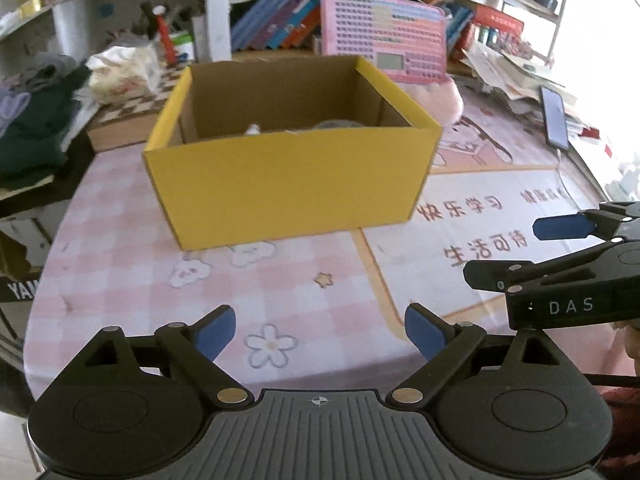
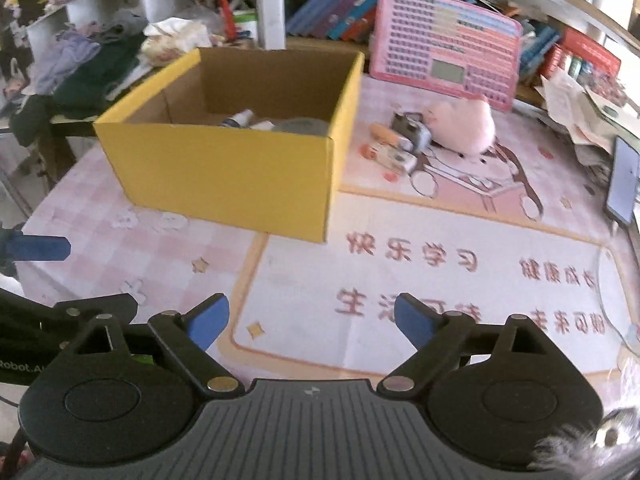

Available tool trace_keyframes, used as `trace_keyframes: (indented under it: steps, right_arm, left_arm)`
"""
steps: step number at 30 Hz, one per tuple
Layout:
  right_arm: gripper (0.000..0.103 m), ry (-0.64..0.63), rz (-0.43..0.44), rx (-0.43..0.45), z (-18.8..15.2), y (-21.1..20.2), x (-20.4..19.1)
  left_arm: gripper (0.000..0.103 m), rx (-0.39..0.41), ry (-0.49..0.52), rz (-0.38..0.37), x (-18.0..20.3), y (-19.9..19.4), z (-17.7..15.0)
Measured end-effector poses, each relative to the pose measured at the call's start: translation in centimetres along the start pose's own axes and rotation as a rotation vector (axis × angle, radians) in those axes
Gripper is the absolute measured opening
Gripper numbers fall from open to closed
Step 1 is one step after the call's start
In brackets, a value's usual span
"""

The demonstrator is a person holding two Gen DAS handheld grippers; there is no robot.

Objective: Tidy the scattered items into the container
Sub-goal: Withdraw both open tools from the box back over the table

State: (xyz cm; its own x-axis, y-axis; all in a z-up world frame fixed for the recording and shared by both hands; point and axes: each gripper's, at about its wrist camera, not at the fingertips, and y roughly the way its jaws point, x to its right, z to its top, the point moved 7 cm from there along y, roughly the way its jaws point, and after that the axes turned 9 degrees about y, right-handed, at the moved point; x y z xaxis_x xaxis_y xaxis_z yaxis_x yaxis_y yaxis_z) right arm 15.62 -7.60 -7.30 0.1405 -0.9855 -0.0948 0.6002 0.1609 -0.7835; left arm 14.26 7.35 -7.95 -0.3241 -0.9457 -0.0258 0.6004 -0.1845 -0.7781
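Two grippers are hovering over the bench (image 2: 440,280), both spread wide and both empty. The left gripper (image 1: 320,334) is holding its blue pads far apart above the pink checked mat, with nothing between them and nothing touching them. The right gripper (image 2: 311,322) is standing just as wide over the mat's printed red characters, gripping nothing. In the left wrist view the right gripper is showing at the right edge, its blue pad pointing toward the box (image 1: 288,184); in the right wrist view a blue pad of the left gripper is poking in at the left edge.

The yellow box is sitting on the bench ahead of both grippers, well clear of their pads. Inside it a small bottle (image 2: 240,119) and a grey round thing (image 2: 302,125) are lying against the near wall. To the right of the box, still out on the mat, a pink plush (image 2: 464,122) is lying beside a cluster of small items (image 2: 400,140), too blurred to name. A phone (image 2: 624,184) is lying at the bench's right edge.
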Motion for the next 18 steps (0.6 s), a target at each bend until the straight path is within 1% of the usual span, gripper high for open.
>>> trace_keyframes:
  steps: [9,18]
  right_arm:
    - [0.091,0.029,-0.055,-0.023,-1.0,-0.4,2.7]
    - [0.091,0.066,-0.094,-0.029,-0.8,-0.2,6.3]
  left_arm:
    - [0.094,-0.012,0.035,-0.066,2.6,1.2,0.4]
    - [0.094,-0.023,0.098,-0.139,6.2,3.4,2.3]
